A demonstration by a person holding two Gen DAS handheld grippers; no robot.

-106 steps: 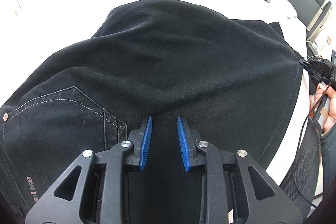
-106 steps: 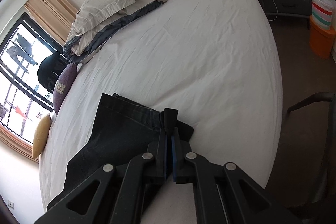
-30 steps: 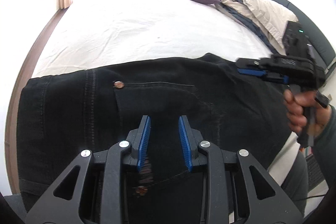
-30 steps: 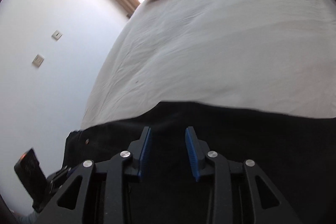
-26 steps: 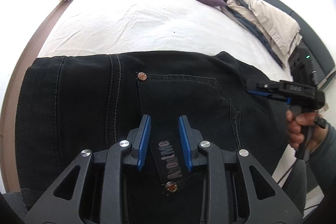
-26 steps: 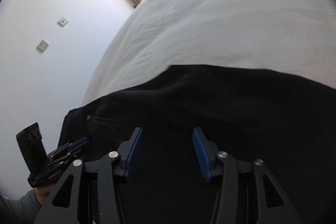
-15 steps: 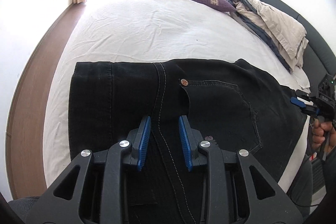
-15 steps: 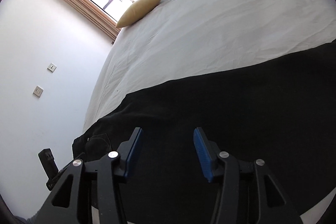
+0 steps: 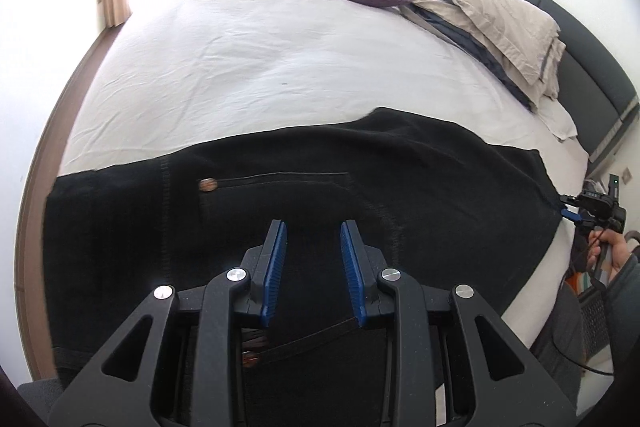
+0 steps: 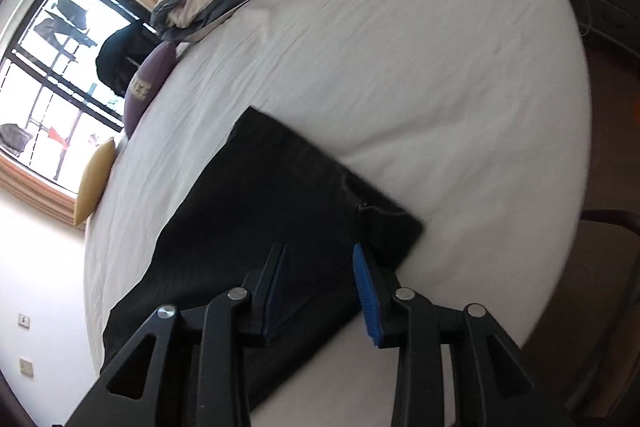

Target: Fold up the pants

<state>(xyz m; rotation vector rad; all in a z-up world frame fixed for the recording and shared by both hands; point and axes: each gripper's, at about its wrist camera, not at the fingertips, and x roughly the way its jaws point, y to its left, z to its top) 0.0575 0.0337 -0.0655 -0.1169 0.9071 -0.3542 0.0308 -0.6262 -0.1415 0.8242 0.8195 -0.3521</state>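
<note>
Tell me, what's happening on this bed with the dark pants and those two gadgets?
A person is folding black pants spread on a white bed, holding tongs in each hand. The left tongs hover open above the pocket area, gripping nothing. The right tongs sit over the far end of the pants; they have just been closing a little, yet are open with no cloth pinched. The pants lie flat, apparently already folded lengthwise.

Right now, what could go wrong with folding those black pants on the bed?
The pants lie close to the bed's near edge, so a tug might slide them off. Both grippers, left and right, have open jaws holding nothing, so a grab might catch only one layer and spoil the fold.
</note>
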